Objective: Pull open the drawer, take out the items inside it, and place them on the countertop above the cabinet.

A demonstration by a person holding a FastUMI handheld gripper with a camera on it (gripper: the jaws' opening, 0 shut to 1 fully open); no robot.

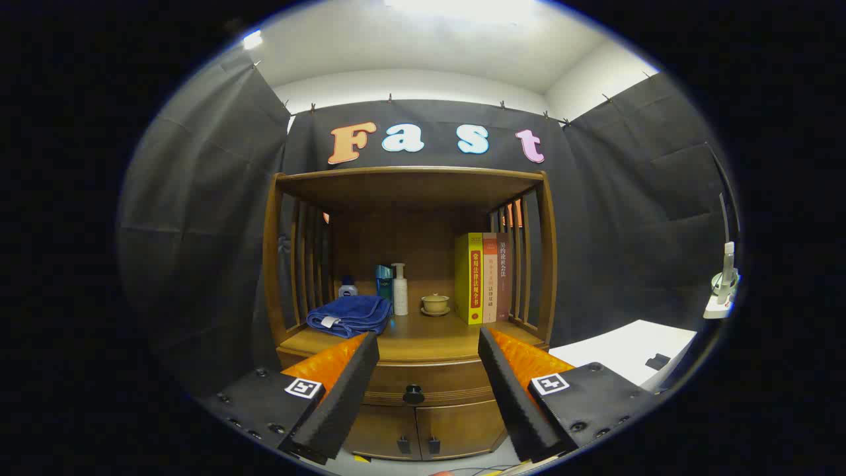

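Frontal, near cabinet [413,317], perhaps drawer-height.

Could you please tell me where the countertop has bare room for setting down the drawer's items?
The countertop is bare along its front strip between the blue towel and books. It is crowded behind, around the bottles and cup. The gripper has open jaws short of the drawer knob.

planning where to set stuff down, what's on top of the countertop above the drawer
On the countertop: a folded blue towel, bottles, a small cup, upright books. The drawer is shut, contents unseen. Gripper open.
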